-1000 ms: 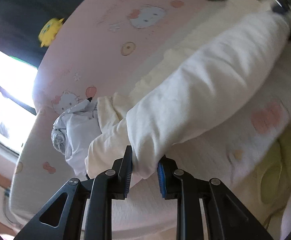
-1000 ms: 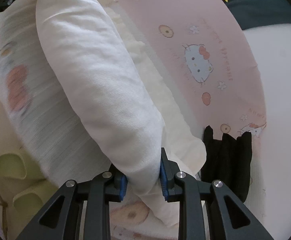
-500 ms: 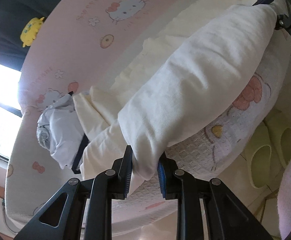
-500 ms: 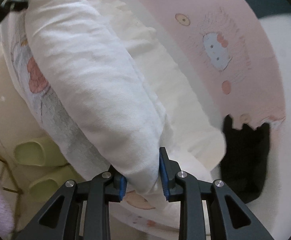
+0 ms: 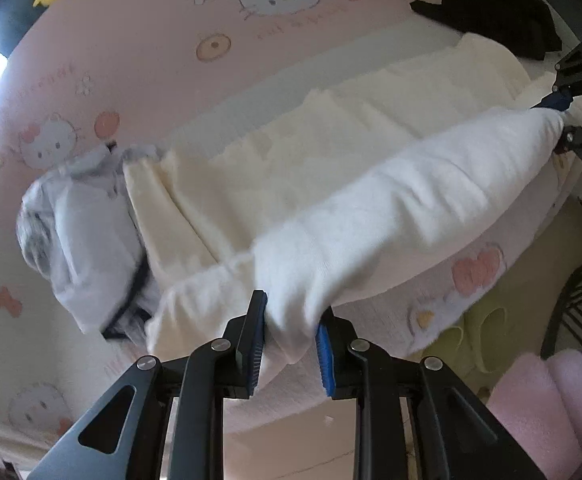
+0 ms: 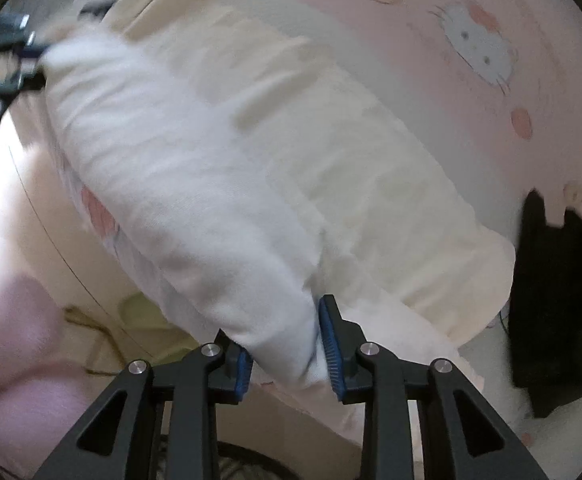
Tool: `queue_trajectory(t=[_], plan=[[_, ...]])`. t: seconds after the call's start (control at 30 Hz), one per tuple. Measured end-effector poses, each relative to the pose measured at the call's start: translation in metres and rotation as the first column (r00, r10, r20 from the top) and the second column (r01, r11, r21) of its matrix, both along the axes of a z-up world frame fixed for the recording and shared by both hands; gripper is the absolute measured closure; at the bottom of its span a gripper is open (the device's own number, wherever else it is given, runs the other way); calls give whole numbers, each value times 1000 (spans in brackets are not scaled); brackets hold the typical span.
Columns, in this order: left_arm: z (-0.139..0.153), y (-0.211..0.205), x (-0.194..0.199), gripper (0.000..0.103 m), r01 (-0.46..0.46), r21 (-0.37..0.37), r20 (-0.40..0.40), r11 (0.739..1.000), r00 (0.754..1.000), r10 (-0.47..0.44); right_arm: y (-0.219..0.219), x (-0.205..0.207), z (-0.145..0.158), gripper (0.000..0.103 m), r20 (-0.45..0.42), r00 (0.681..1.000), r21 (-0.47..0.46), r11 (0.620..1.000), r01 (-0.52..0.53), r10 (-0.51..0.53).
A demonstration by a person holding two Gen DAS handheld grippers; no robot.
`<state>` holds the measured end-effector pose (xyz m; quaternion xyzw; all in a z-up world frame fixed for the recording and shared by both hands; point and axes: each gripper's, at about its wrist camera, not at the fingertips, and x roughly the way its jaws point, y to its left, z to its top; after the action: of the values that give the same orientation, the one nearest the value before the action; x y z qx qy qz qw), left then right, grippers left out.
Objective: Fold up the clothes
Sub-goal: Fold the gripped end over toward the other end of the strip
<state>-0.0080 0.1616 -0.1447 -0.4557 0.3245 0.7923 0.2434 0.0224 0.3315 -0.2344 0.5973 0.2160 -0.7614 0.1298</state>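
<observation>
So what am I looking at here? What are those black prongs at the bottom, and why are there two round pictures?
Each round picture comes from a fisheye camera riding on a handheld gripper, one in each of a person's hands; no robot arm is involved. The black prongs with blue pads are the left gripper and the right gripper. Both are shut on opposite ends of one cream garment, stretched between them above a bed with a pink cartoon-cat sheet. Also on the bed: a grey-white garment and black clothes.
</observation>
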Motion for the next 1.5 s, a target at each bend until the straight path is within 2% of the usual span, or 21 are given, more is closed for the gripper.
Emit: queue_trajectory(t=[0.1, 0.2, 0.33, 0.5, 0.67, 0.93, 1.07, 1.2, 1.3, 1.4, 1.47, 1.5], plan=[[11, 10, -6, 82, 4, -26, -14, 1000, 1000, -5, 9, -14, 12, 75, 16, 999, -44, 998, 44, -43], [17, 20, -17, 82, 14, -55, -43, 998, 999, -17, 8, -24, 16, 75, 7, 999, -21, 999, 35, -35], [24, 24, -37, 82, -8, -49, -24, 999, 1000, 7, 6, -37, 18, 75, -6, 1000, 14, 1000, 22, -22], [29, 28, -55, 82, 8, -65, -44, 998, 999, -11, 12, -63, 20, 75, -13, 999, 23, 999, 39, -39], [28, 40, -74, 83, -24, -74, -72, 997, 997, 19, 11, -87, 19, 75, -35, 997, 56, 996, 73, -71], [8, 53, -108, 83, -83, -108, -96, 991, 993, 73, 9, -126, 4, 75, -28, 989, 73, 986, 148, -146], [-13, 68, -115, 81, -55, -208, -151, 977, 988, 24, 12, -142, -3, 75, -3, 986, 66, 984, 166, -166], [-35, 75, -125, 81, -64, -254, -175, 965, 984, 19, 17, -156, -9, 74, 32, 982, 43, 982, 187, -188], [-42, 76, -124, 81, -58, -268, -213, 962, 977, 0, 27, -160, -10, 67, 31, 980, 9, 981, 195, -195], [-41, 71, -124, 81, -64, -244, -231, 968, 973, 6, 38, -156, -9, 50, -11, 977, -21, 977, 212, -212], [-29, 60, -128, 81, -79, -161, -187, 984, 981, 48, 46, -153, -8, 33, -39, 974, -41, 974, 222, -223], [-23, 54, -131, 81, -88, -120, -164, 989, 984, 68, 50, -151, -7, 29, -53, 972, -52, 973, 226, -229]])
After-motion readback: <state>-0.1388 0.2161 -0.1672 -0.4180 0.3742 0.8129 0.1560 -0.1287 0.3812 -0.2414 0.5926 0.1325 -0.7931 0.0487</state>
